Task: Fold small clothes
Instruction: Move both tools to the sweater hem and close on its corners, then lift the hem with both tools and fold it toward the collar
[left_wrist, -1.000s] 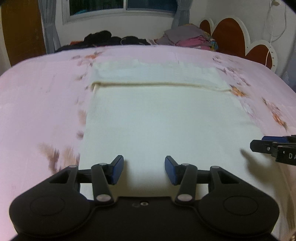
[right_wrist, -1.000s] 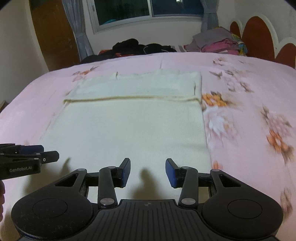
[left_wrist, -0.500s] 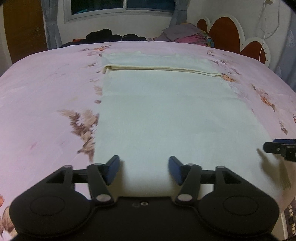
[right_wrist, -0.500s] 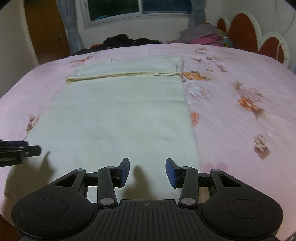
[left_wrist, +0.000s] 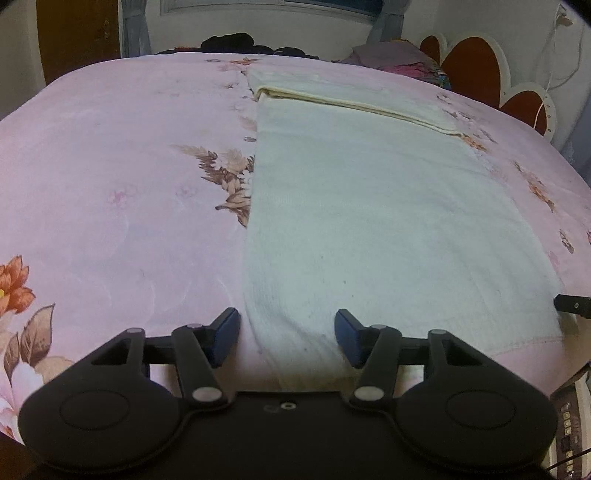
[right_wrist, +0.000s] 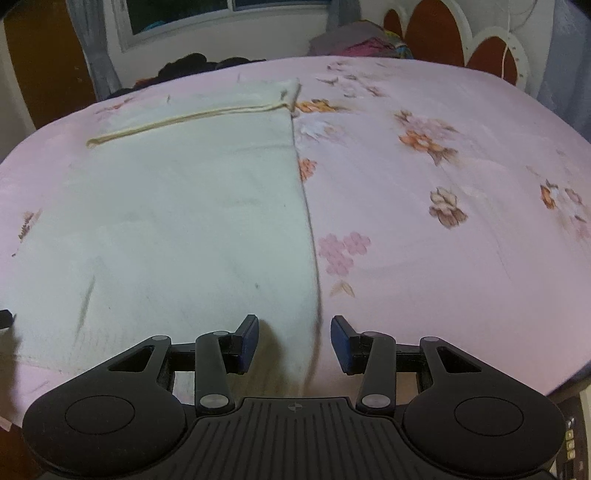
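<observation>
- Left wrist view: one cream garment (left_wrist: 388, 221) lies flat on the bed (left_wrist: 122, 177), far end folded over.
- Left gripper (left_wrist: 286, 334), fingers apart, straddles the near-left corner; right gripper (right_wrist: 293, 338), fingers apart, straddles the near-right corner.
- Recommended: pinch both corners evenly before lifting.
- Count: one garment, two grippers.

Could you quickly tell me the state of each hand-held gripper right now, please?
Left hand-held gripper: open, holding nothing, at the cream garment's near-left corner.
Right hand-held gripper: open, holding nothing, at its near-right corner.
</observation>
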